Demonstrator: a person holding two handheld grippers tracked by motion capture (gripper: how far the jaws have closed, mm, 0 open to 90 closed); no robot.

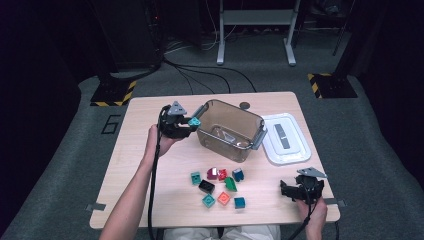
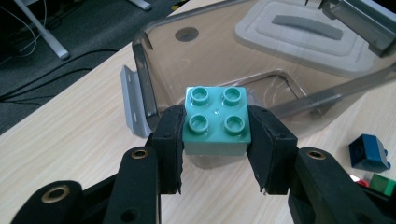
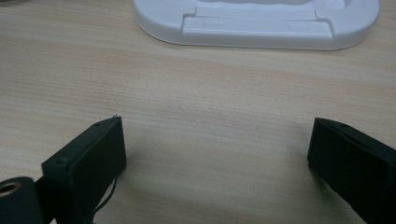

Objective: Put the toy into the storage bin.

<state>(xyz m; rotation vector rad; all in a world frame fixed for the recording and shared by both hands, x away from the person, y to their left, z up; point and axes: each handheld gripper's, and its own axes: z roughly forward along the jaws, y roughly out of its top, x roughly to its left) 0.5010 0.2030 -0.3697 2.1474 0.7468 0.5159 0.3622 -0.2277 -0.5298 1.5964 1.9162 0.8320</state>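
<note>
Left gripper (image 2: 215, 140) is grasping a teal four-stud brick (image 2: 215, 122), which is sitting squarely between the two black jaws, studs facing the camera, each jaw pressing on one opposite side face. In the high view the left gripper (image 1: 192, 123) is holding the brick (image 1: 194, 121) above the counter (image 1: 150, 130), just beside the left wall of the clear brown bin (image 1: 230, 131), which is standing toward the counter's far edge. A white lid (image 1: 286, 137) is lying to the right of the bin. Loose bricks (image 1: 220, 187) are lying near the counter's near edge. Right gripper (image 1: 292, 190) is sitting by the near right corner; its jaws are standing wide apart and released over bare counter (image 3: 210, 121), with the lid (image 3: 257, 18) beyond.
</note>
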